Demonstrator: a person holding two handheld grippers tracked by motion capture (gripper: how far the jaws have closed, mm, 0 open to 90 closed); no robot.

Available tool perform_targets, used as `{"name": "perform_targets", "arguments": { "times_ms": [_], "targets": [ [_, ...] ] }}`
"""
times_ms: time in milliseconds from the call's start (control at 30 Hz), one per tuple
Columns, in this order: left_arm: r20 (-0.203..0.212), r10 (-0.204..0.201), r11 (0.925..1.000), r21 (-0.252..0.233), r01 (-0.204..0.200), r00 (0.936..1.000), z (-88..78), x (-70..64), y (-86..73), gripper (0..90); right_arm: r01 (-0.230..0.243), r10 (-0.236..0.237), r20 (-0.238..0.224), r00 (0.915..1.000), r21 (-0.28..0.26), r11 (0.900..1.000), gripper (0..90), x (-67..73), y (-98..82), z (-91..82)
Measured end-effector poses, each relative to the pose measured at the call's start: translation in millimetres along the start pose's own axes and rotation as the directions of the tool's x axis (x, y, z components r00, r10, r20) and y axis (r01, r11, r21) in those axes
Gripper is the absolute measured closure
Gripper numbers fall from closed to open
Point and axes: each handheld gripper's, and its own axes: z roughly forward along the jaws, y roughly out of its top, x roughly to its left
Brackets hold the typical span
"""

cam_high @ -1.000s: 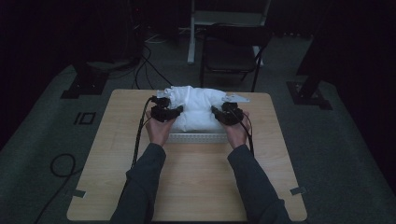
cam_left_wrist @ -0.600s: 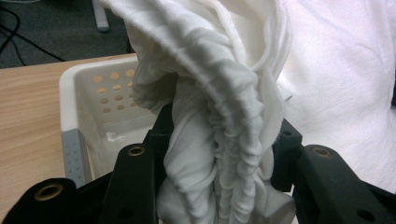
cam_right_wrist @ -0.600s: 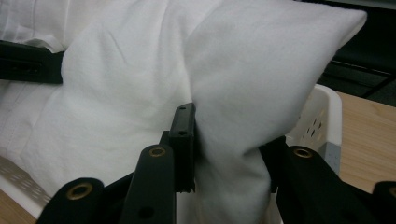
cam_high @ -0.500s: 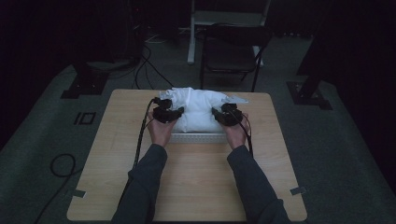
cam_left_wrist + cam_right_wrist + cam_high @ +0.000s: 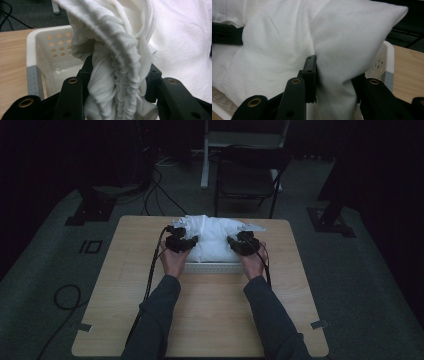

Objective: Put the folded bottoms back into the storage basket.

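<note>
At the centre of the high view, we see a white cloth (image 5: 212, 239) heaped in a white perforated basket (image 5: 212, 268) on a wooden table (image 5: 200, 320). The left gripper (image 5: 181, 241) pinches a bunched fold; the right gripper (image 5: 243, 243) clamps another corner.

Room is dim, far side nearly black. Light wooden table (image 5: 210, 320) at centre, on a grey carpeted floor (image 5: 360, 285). Dark folding chair (image 5: 247, 175) at 12 o'clock just beyond the table, with a white frame (image 5: 240, 140) behind it. Black stand bases on the floor at 10 (image 5: 92, 210) and 2 o'clock (image 5: 330, 217). Black cables (image 5: 160, 190) at 11; one looped cable (image 5: 67, 297) at 8.
</note>
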Motion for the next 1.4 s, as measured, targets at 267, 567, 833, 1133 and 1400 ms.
{"name": "perform_targets", "arguments": {
  "times_ms": [267, 567, 833, 1133, 1400],
  "targets": [
    [0.004, -0.010, 0.9999, 0.013, 0.010, 0.9999, 4.3, 1.6, -8.0, 56.1, 0.003, -0.003, -0.003, 1.0000, 0.018, 1.000, 67.6, 0.1, -6.7, 3.8],
    [0.009, 0.007, 0.9995, 0.029, -0.007, 0.9999, 6.7, -0.5, -13.8, 56.0, 0.005, -0.005, 0.000, 1.0000, 0.038, 0.999, 67.3, -1.1, -14.3, 5.1],
    [0.000, 0.003, 0.9986, 0.053, -0.003, 1.0000, 10.6, 1.7, -22.0, 55.9, 0.016, -0.017, 0.003, 0.9999, 0.063, 0.998, 67.3, 1.6, -20.7, 10.0],
    [-0.018, 0.033, 0.9955, 0.089, -0.031, 0.9993, 11.3, 1.8, -26.1, 55.8, 0.034, -0.036, 0.012, 0.9993, 0.121, 0.992, 66.0, 4.4, -27.2, 17.4],
    [-0.050, 0.073, 0.9901, 0.124, -0.067, 0.9960, 10.9, -3.1, -27.2, 54.6, 0.029, -0.032, 0.016, 0.9993, 0.155, 0.987, 65.5, 4.2, -30.9, 21.0]
  ]
}}
